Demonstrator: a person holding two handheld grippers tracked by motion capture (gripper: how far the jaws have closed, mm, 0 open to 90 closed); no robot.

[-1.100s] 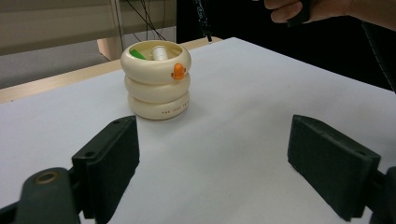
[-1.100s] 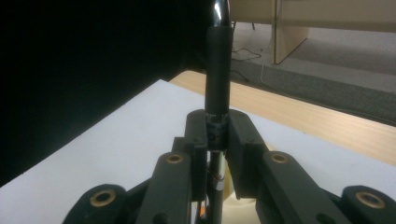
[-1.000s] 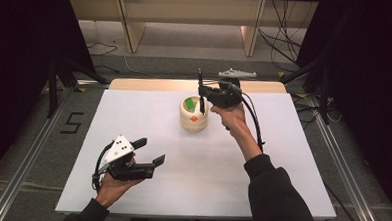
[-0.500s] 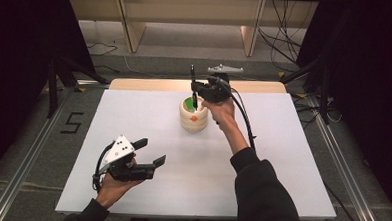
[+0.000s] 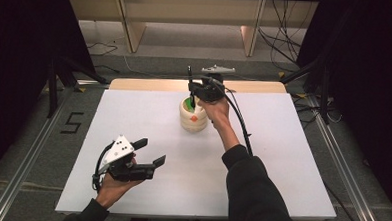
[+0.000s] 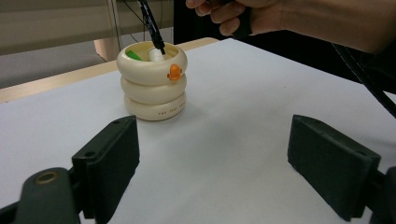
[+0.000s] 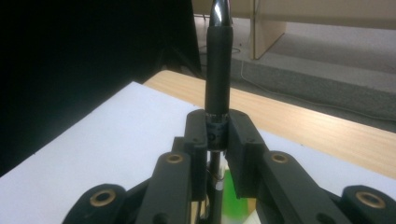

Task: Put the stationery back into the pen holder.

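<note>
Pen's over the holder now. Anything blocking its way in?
Nothing visible blocks it. The right tongs hold the black pen with its tip at the cream holder's open mouth, beside a white item and a green one.

Pen (image 6: 150, 23) tip in holder (image 6: 152, 88), mid-table (image 5: 292, 159).

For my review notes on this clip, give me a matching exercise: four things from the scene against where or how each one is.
Things:
1. black pen
2. cream ring-shaped holder
3. left gripper
4. green item

States:
A. jaws open, over bare table
B. inside the holder's opening
C. standing on the white table top
D. clamped upright in the right gripper, tip in the holder

Pairs: 1-D, 2-C, 3-A, 4-B
</note>
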